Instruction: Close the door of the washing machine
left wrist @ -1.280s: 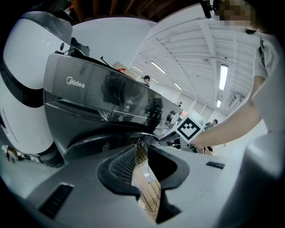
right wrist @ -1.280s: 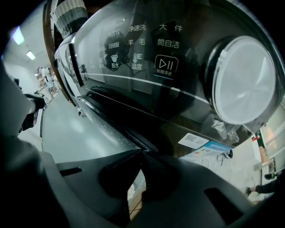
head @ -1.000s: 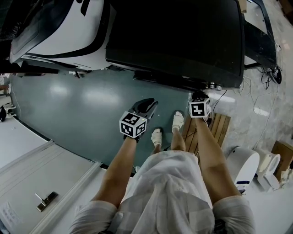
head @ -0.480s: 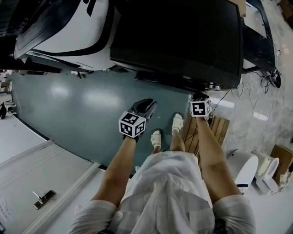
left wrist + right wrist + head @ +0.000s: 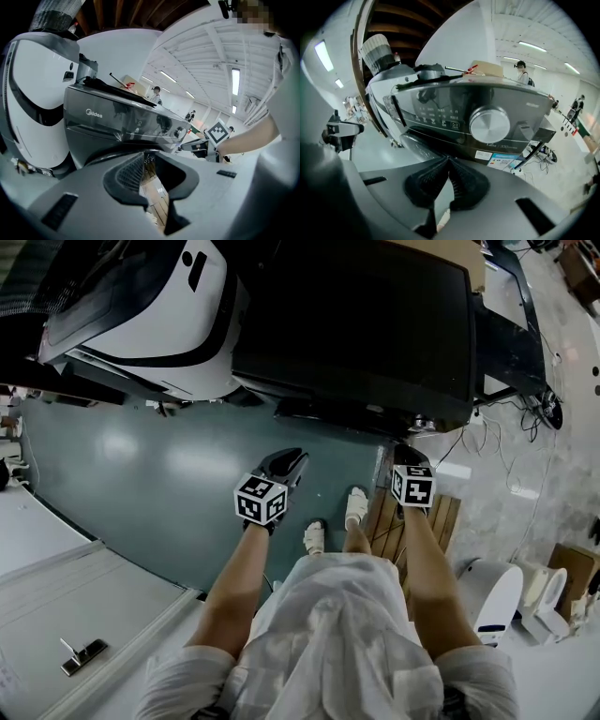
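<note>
The dark grey washing machine (image 5: 356, 324) fills the top of the head view, and from there its front is hidden under its top edge. My left gripper (image 5: 286, 463) hangs over the teal floor in front of it. In the left gripper view the left gripper (image 5: 149, 157) is open by a narrow gap with nothing in it, and it points at the control panel (image 5: 122, 119). My right gripper (image 5: 405, 454) is close below the machine's right front corner. In the right gripper view the right gripper (image 5: 448, 159) is shut and empty, just under the silver knob (image 5: 489, 123). A dark curved door rim (image 5: 410, 145) shows below the panel.
A white machine (image 5: 150, 306) stands left of the washer. A wooden pallet (image 5: 417, 521) lies under the person's right foot (image 5: 356, 505). Cables (image 5: 511, 413) trail at the right, and a white round appliance (image 5: 492, 592) sits at lower right. People stand far off in the hall.
The head view has shifted, showing more of the machine's top. Both grippers have come up a little before the washer, the right one more. Jaws look unchanged.
</note>
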A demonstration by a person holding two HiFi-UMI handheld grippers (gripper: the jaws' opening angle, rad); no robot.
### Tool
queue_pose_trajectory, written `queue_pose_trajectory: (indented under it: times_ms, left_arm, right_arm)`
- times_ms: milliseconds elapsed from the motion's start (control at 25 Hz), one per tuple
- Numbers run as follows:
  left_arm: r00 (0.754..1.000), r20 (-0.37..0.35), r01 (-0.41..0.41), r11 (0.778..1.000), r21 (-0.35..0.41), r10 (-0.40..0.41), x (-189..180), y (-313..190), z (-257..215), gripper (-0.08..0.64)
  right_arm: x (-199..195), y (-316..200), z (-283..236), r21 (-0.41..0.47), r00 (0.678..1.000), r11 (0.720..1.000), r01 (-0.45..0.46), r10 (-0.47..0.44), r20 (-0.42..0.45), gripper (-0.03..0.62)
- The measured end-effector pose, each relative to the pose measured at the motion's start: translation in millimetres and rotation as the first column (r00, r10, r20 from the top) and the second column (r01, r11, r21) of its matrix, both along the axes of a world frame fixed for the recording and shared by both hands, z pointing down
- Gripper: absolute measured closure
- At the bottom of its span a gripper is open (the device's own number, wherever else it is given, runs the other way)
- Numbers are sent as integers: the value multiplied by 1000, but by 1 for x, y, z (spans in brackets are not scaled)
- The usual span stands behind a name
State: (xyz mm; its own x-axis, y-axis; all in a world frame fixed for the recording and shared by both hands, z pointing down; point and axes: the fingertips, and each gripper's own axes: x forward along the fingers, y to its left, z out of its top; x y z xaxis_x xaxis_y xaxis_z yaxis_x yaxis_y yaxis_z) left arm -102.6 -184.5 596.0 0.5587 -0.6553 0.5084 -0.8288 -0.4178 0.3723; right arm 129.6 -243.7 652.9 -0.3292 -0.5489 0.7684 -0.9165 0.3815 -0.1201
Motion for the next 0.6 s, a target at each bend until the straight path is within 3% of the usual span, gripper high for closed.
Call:
queue_pose_trajectory:
  times_ms: [200,320,440,600]
  left_arm:
    - [1000,-19,24,999,47,-23,-12,8,-31,503]
    - [999,-28,41,995,92,-39,-22,15,-55,511]
    - [997,-39,64,989,136,-60,-35,23,-79,514]
    - [995,-60,90,979,181,-81,-53,36,-106,514]
  right_arm:
    - [5,24,-49,117,994,993,-22,9,110,565]
    - [4,43,-83,208,986,978,-3,-32,166,565]
    - [3,61,-114,295,981,955,27,-83,177,565]
    - [7,79,-152,360,977,933,-1,-75,197,565]
